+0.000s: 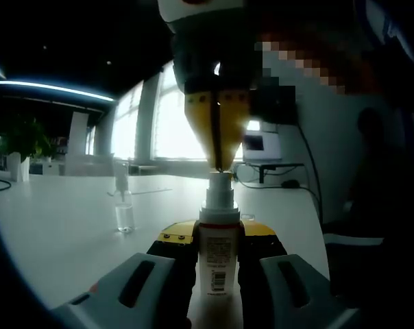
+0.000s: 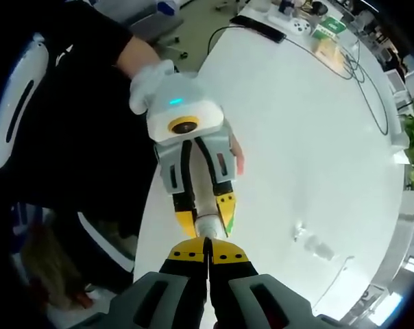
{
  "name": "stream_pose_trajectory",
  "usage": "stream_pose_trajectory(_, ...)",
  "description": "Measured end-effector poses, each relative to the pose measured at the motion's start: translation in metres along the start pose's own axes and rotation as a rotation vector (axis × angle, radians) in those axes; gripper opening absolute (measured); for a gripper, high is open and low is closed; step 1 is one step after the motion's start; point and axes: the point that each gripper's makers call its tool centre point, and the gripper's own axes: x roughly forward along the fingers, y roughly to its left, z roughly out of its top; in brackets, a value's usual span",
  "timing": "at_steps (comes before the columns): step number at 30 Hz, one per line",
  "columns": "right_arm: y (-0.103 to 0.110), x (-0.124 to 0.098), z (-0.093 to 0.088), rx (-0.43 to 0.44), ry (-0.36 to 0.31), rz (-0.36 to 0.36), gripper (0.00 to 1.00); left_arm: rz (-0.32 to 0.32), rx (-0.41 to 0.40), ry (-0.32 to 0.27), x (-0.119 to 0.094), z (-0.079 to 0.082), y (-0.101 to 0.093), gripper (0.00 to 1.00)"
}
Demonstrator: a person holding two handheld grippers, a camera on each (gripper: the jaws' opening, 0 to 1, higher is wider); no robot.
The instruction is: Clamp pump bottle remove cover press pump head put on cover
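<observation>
A white pump bottle [image 1: 217, 257] stands upright between my left gripper's [image 1: 217, 236] yellow-tipped jaws, which are shut on its body. From above, my right gripper [image 1: 219, 167] comes down with its jaws shut together, tips touching the pump head [image 1: 219, 179]. In the right gripper view, my right gripper [image 2: 208, 241] points down onto the bottle's top [image 2: 208, 226], which the left gripper [image 2: 205, 221] holds from the far side. The clear cover [image 1: 124, 211] lies off the bottle on the white table [image 1: 63, 226], to the left; it also shows as the clear cover [image 2: 314, 247].
A person's gloved hand [image 2: 151, 82] holds the left gripper at the table's near edge [image 2: 147, 205]. Cables [image 2: 358, 62] and small items [image 2: 327, 31] lie at the table's far end. A monitor [image 1: 262, 144] and potted plants [image 1: 18, 147] stand behind the table.
</observation>
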Motion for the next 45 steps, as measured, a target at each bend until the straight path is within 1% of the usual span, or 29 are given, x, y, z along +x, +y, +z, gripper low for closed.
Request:
stream_pose_trajectory(32,-0.0001,-0.0002,-0.0006,-0.012,0.004,0.001,0.0,0.001,0.001,0.0,0.0001,0.0001,0.0001,0.13)
stream_pose_trajectory(45,-0.0001,0.0023,-0.0008,0.009,0.004,0.008,0.0,0.002,0.003,0.001,-0.0002,-0.0003,0.0004,0.13)
